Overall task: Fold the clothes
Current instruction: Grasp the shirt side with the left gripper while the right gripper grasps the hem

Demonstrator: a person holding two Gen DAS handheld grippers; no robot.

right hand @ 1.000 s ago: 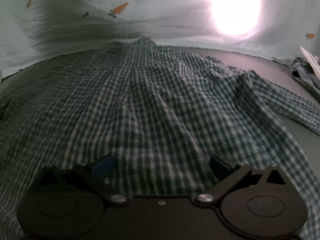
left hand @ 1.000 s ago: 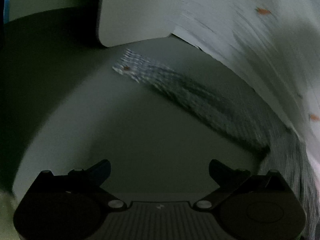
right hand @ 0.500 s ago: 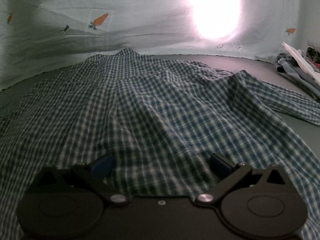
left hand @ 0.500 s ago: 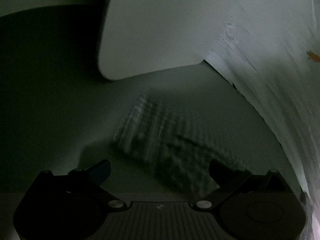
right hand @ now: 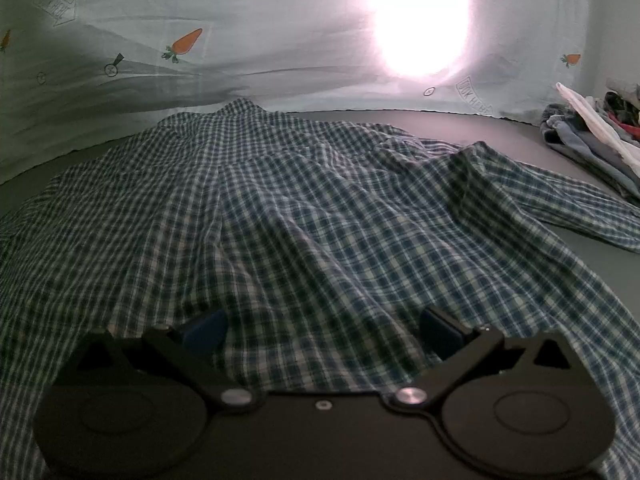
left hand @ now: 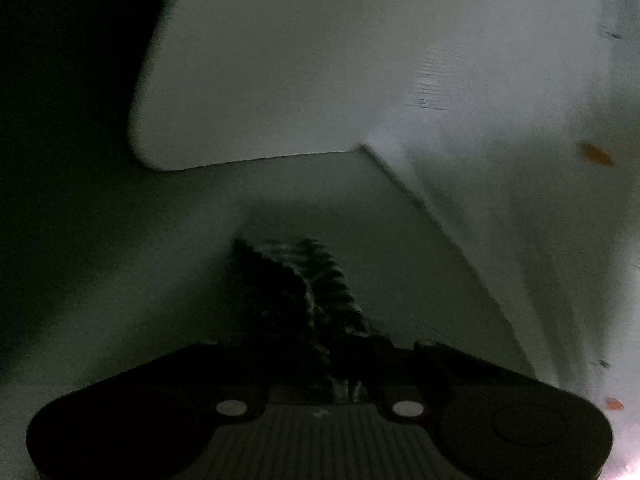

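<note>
Jaws of the left tool are closing on the checked shirt cuff at six o'clock, starting the sleeve fold, while the right tool stays apart.

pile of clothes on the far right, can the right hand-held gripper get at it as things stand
Probably yes: the right hand-held gripper is open and empty over the checked shirt, and only the shirt's flat sleeve lies toward the pile of clothes.

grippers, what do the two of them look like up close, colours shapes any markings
Both look the same build: a black body with two round discs at the sides, angled black linkage arms and a silver pivot pin on each side. The left gripper shows a ribbed grey centre plate with a tiny pale mark. The right gripper has blue pads on its fingers. No cables, hands or sleeves show.
</note>
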